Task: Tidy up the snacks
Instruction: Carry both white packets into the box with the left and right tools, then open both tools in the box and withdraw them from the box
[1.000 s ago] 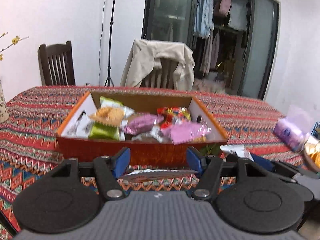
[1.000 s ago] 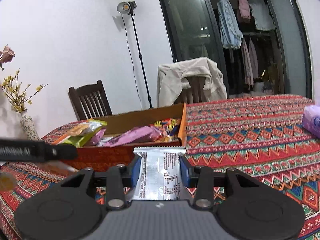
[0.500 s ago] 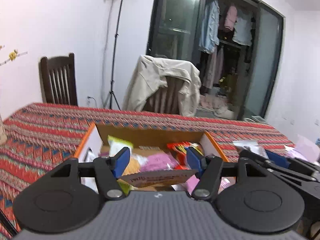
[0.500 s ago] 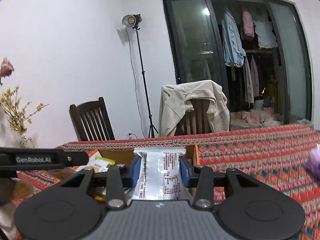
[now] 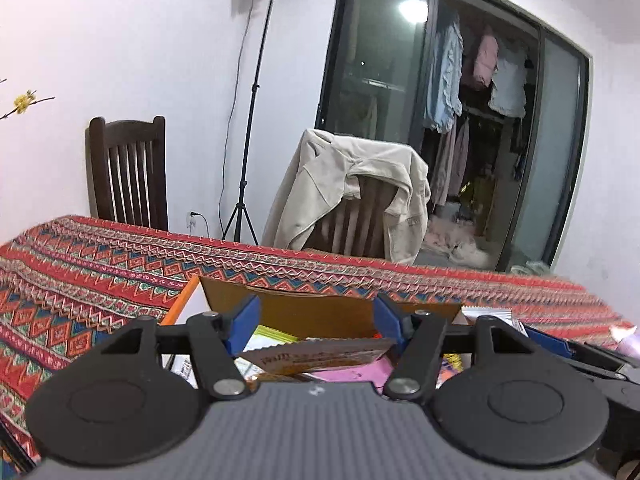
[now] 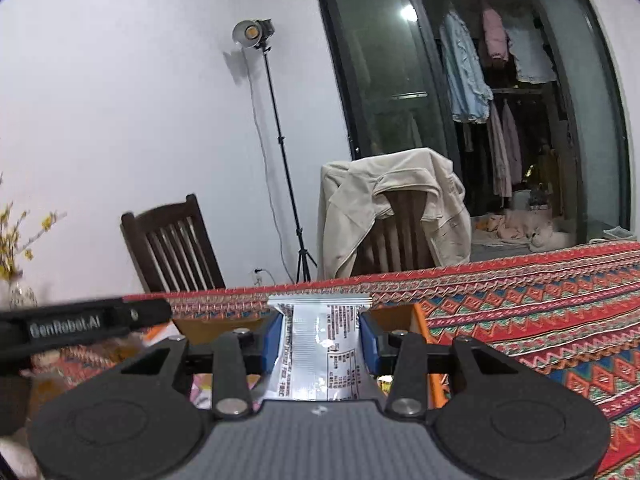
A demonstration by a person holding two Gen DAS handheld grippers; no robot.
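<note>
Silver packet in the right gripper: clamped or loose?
Clamped: the silver packet stands upright with both blue pads of the right gripper against its sides.

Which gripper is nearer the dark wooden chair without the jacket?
Left gripper: the bare dark wooden chair stands beyond its far-left side. The right gripper sits further right.

Left gripper [image 5: 316,322] is clamping a flat brown snack packet [image 5: 320,356] crosswise between its blue pads [image 5: 243,322], holding it over the open cardboard box [image 5: 320,309]. Box is sitting on the red patterned tablecloth [image 5: 88,264]; a pink packet [image 5: 352,374] and a yellow-green one [image 5: 272,336] are lying inside, the rest mostly hidden behind the gripper body. Right gripper [image 5: 560,346] is showing at the right edge, probably gripping a silver packet [image 5: 486,314], though the view there is blurring. Behind the table: dark wooden chair [image 5: 128,172], second chair wearing a beige jacket [image 5: 352,184], light stand [image 5: 256,112].
</note>
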